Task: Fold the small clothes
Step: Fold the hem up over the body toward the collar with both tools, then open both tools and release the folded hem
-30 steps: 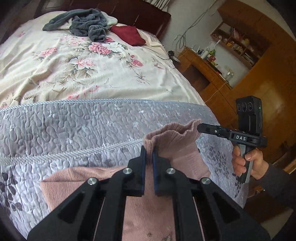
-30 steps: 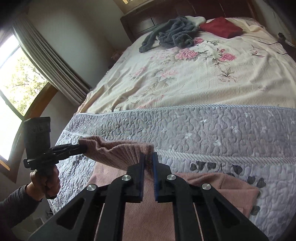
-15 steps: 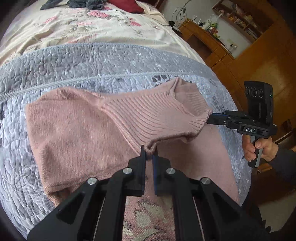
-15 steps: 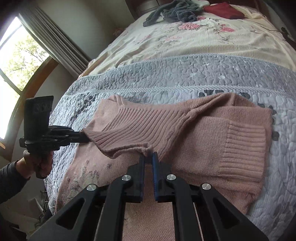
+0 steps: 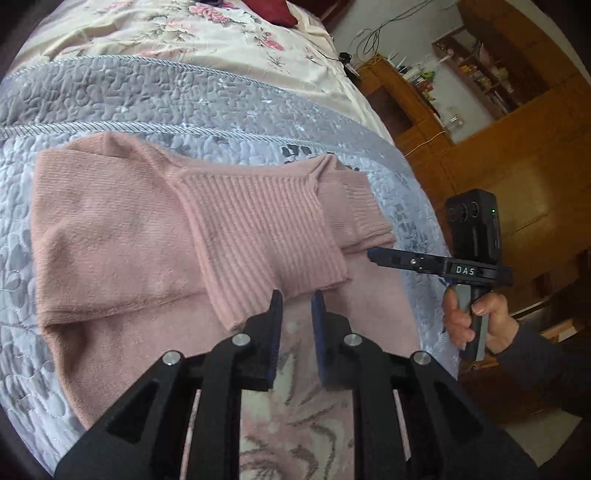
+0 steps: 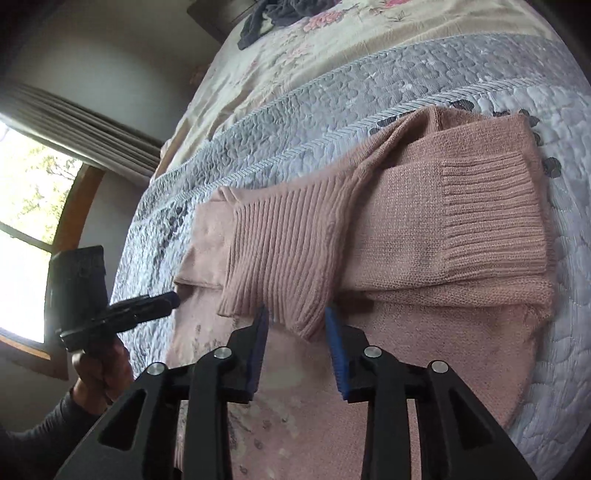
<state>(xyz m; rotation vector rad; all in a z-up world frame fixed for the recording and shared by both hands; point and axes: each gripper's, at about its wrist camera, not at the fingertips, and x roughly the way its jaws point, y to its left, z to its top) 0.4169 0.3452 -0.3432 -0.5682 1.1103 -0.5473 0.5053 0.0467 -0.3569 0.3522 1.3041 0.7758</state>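
Your left gripper [image 5: 296,306] sat w/ its jaws narrowly parted and nothing between them, tips just at the ribbed collar's [image 5: 266,229] lower edge. Your right gripper [image 6: 295,325] was spread wider, also holding nothing, w/ a corner of that same ribbed panel lying between its tips but not pinched.

The pink sweater [image 6: 406,229] lay flat on the grey quilted band [image 5: 129,92] at the foot of the bed, approx centre of both views. In the right wrist view, the ribbed collar was at 12 o'clock off the tips; a sleeve w/ a ribbed cuff [image 6: 491,214] was folded across the body toward 2 o'clock. In the left view the body spread out to 10 o'clock, and the other tool came in from 3 o'clock.

Handling, as I judged it: light, soft knit, limp, no stiffness, so it would sag and drag if lifted by one point. Stretchy, so go easy on the pull. Not slippery; the quilt prob. grips it some. Best holds were the doubled edges: the cuff, collar rim or a fold line, taken w/ both tools spaced apart.

Farther out at 12 o'clock: the floral bedspread [image 6: 332,48], then dark grey clothing [image 6: 273,14].
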